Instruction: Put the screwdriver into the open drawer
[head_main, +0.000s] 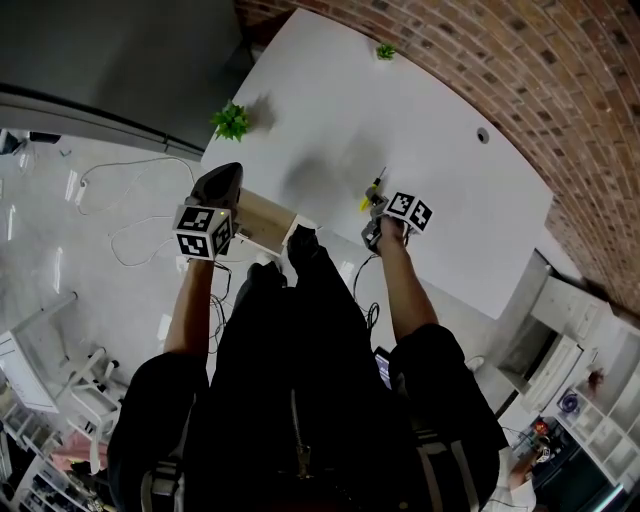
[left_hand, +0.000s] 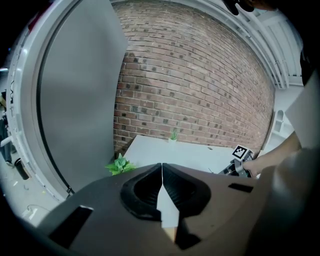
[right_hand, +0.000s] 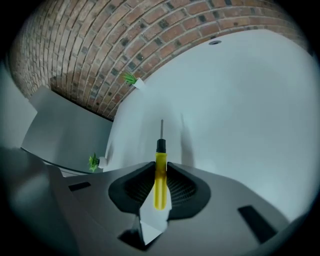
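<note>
The screwdriver (right_hand: 160, 172) has a yellow handle, a black collar and a thin metal shaft that points away over the white table (right_hand: 235, 110). My right gripper (right_hand: 160, 169) is shut on its handle; in the head view the screwdriver (head_main: 372, 190) shows just beyond the right gripper (head_main: 378, 212) near the table's front edge. The open wooden drawer (head_main: 266, 221) sticks out under the table's front edge. My left gripper (head_main: 220, 186) hovers at the drawer's left end, its jaws shut with nothing between them (left_hand: 161, 175).
A small green plant (head_main: 231, 121) stands at the table's left corner and another (head_main: 385, 50) at the far edge. A brick wall (head_main: 520, 80) runs behind the table. Cables (head_main: 130, 235) lie on the floor to the left. The person's dark clothes fill the lower head view.
</note>
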